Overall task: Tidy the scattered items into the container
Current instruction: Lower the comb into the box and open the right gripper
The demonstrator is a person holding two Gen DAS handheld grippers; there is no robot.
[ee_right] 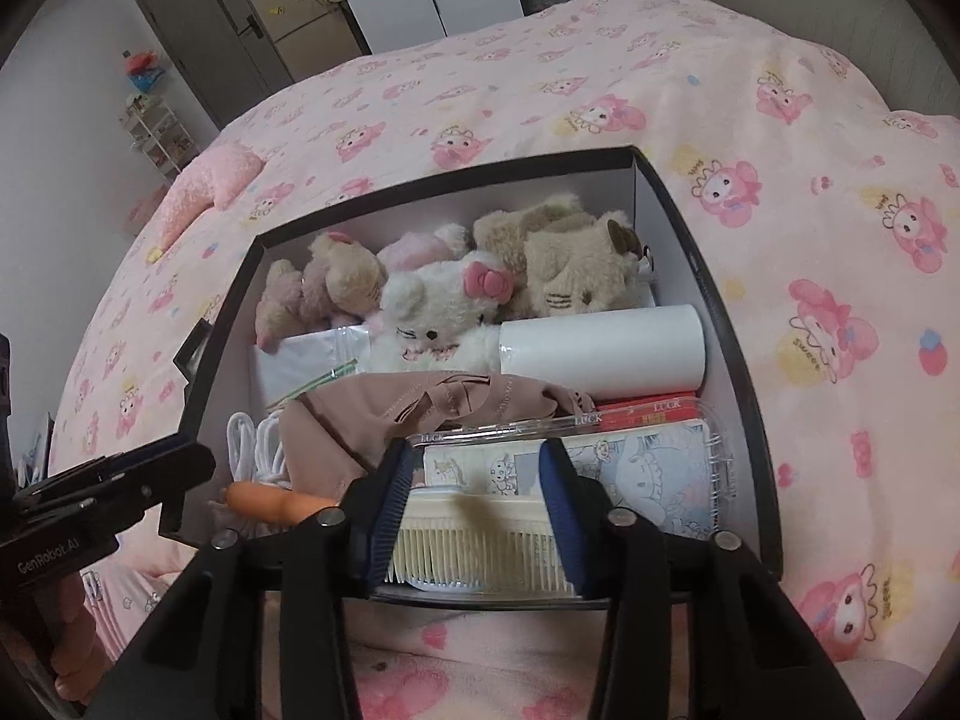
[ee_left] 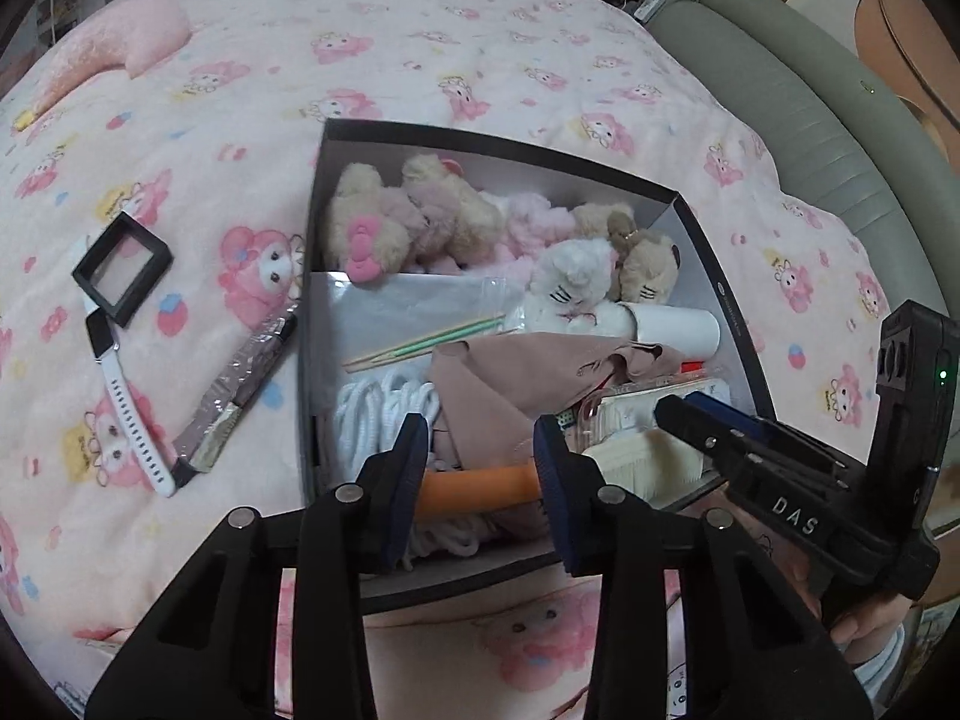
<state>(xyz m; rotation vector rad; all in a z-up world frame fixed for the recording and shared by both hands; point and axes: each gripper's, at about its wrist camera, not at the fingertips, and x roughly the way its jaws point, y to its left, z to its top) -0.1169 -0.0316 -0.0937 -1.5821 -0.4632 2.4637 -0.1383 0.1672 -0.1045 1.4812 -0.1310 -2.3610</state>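
A black box (ee_left: 498, 144) with white walls stands on the pink bed. It holds plush toys (ee_left: 384, 222), a white roll (ee_right: 600, 354), beige cloth (ee_left: 510, 384), white cord (ee_left: 378, 414) and a cartoon notebook (ee_right: 648, 474). My left gripper (ee_left: 483, 438) hangs over the box's near left corner. Its jaws are partly open, and an orange stick (ee_left: 474, 489) lies in the box below the gap. My right gripper (ee_right: 477, 462) is partly open above a cream comb (ee_right: 480, 534) at the near wall. Neither gripper's pads visibly press anything. A black square frame (ee_left: 123, 267), a white watch (ee_left: 129, 414) and a foil packet (ee_left: 240, 384) lie on the bed, left of the box.
A pink cushion (ee_left: 120, 54) lies at the bed's far left. A grey padded headboard (ee_left: 810, 120) runs along the right. A dark door and a small fridge (ee_right: 300, 18) stand beyond the bed. A hand (ee_left: 864, 624) holds the right gripper's handle.
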